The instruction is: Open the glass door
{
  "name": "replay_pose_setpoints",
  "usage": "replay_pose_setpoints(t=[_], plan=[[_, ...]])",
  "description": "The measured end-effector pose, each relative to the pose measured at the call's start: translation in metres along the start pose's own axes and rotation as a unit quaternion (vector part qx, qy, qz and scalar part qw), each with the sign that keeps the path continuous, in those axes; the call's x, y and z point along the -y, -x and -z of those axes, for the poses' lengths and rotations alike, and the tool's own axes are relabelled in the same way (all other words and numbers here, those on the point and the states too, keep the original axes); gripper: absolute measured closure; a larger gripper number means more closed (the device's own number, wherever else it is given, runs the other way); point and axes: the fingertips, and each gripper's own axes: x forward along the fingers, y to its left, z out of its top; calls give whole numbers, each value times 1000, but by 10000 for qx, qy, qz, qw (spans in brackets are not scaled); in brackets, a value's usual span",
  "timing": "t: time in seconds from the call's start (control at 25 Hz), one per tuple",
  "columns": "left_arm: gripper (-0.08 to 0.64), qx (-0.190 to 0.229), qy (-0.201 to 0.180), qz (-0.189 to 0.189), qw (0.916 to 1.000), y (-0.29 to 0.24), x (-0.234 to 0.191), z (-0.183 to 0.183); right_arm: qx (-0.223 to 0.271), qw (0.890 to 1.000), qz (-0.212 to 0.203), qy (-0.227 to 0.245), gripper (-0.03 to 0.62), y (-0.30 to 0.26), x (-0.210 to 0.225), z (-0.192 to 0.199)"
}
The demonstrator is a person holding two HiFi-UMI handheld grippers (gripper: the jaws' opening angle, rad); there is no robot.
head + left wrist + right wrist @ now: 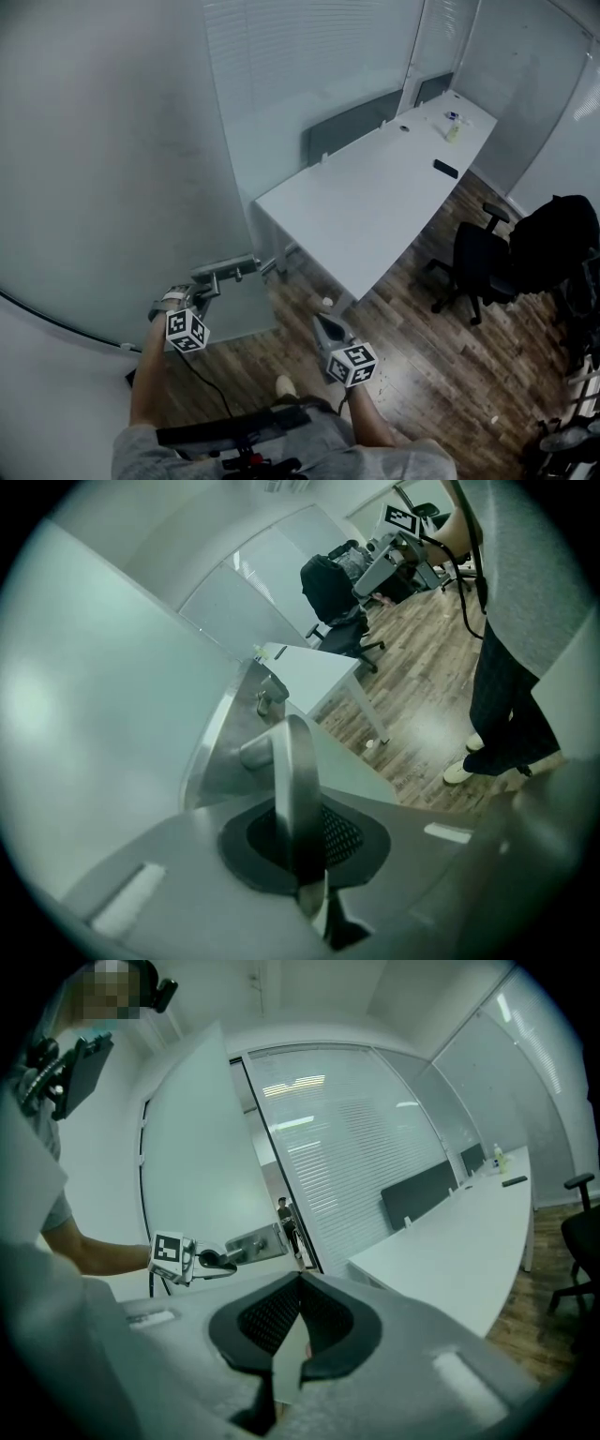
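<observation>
The glass door (103, 169) stood on your left, swung partly inward. Its handle (298, 780) sat squarely between the jaws of your left claw (199, 295), which was clenched on it. Your right claw (298, 1288) hung well apart from the door, jaws pressed together on nothing.

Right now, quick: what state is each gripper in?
Left gripper: shut on the handle.
Right gripper: shut, nothing between its jaws.
</observation>
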Motion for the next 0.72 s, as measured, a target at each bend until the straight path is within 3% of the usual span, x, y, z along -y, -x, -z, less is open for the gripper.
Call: replay_pose_setpoints(t=[0.72], plan=[[557,-5,-369,68,9993,41,61,-11,63,9999,46,-93,591,62,-10,30]])
